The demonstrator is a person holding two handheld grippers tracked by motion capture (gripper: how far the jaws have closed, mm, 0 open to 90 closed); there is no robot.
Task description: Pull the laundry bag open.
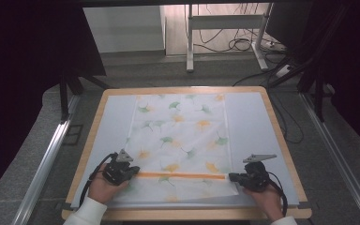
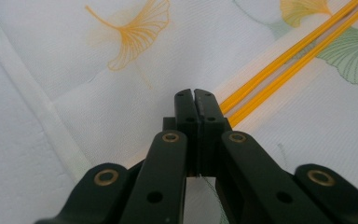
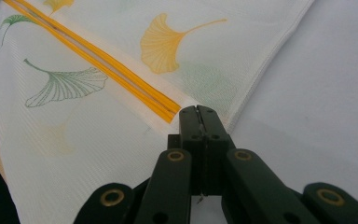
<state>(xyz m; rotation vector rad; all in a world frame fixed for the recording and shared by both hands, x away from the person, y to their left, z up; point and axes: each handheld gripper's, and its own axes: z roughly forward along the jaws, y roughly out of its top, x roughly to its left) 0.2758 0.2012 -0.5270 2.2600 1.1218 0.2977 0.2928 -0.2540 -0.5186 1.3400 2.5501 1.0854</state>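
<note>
Whether the closed left claw (image 2: 194, 95) pinches the cloth (image 1: 178, 136) or merely rests on it cannot be told; its black jaws cover the end of the orange stripe (image 2: 289, 56). The right claw (image 3: 198, 112) hides the stripe's other end. The bench (image 1: 281, 136) cuts off both forearms at its near edge.

Cloth (image 1: 180, 136) flat on the table (image 1: 255, 122) — left tongs (image 1: 132, 171) and right tongs (image 1: 231, 177) at its near corners.

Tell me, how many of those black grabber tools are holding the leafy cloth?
2: the left gripper at the orange stripe's left end, the right gripper at its right end, on the cloth.
</note>
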